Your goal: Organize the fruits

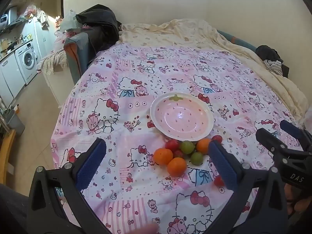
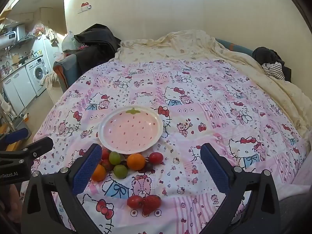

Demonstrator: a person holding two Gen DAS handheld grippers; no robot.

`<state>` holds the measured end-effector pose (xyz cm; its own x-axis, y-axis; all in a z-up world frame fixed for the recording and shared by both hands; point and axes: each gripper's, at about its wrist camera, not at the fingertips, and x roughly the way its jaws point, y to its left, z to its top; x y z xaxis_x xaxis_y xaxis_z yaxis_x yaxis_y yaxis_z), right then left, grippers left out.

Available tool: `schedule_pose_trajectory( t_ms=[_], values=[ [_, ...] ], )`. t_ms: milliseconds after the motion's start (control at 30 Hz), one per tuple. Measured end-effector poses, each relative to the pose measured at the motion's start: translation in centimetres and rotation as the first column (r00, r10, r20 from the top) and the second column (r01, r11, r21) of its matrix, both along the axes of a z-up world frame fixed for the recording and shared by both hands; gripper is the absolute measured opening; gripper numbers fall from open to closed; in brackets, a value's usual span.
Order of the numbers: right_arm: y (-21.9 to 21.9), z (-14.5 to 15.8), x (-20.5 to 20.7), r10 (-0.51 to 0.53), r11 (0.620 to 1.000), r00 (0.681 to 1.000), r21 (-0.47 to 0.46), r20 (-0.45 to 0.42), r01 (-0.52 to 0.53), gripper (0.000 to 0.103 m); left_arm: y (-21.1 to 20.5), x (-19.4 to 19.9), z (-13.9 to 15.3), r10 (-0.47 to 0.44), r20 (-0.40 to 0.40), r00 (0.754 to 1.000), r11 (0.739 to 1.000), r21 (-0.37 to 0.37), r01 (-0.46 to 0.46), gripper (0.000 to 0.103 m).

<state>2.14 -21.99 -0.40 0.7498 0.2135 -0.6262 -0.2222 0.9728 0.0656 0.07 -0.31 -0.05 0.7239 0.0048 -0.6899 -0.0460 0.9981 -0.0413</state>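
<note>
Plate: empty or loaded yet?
Empty. The plate shows bare pink inside in both views; the oranges, grapes and tomatoes sit on the bedsheet beside it.

A washing machine (image 1: 27, 60) stands far left, a striped garment (image 2: 274, 70) on the cream duvet (image 1: 195, 33).

- A plain cream wall (image 2: 195, 5) stands behind the bed (image 2: 195, 89).
- The bed wears a pink cartoon-cat sheet (image 1: 175, 68), with a crumpled cream duvet (image 1: 195, 33) at its far end.
- Dark clothing (image 1: 99, 19) is heaped on a grey chair (image 1: 78, 52) at the left.
- Further left, a kitchenette holds a white washing machine (image 1: 27, 60) and white cabinets (image 1: 9, 74).
- The floor (image 1: 33, 105) is pale beige.
</note>
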Motion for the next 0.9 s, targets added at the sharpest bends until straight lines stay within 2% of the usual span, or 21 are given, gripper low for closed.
schedule_pose_trajectory(
  t_ms=[67,133,200,900],
  values=[
    [0.0,0.0,0.0,0.001,1.0,1.0,0.005,-0.003,-0.001,0.103,0.0,0.2,0.1,-0.001,-0.02,1.0,1.0,-0.014,0.001,0.103],
    [0.1,0.0,0.0,0.002,1.0,1.0,0.003,-0.002,-0.002,0.103,-0.6,0.1,-0.1,-0.002,-0.004,1.0,1.0,0.009,0.002,0.103],
    [0.2,0.0,-0.1,0.003,1.0,1.0,-0.001,0.0,-0.003,0.103,0.2,0.0,-0.1,0.001,-0.001,1.0,1.0,-0.014,-0.001,0.103],
    [0.0,-0.3,-0.1,0.001,1.0,1.0,0.015,-0.011,-0.001,0.103,0.5,-0.2,0.5,0.021,0.015,1.0,1.0,-0.013,-0.021,0.103]
  ],
)
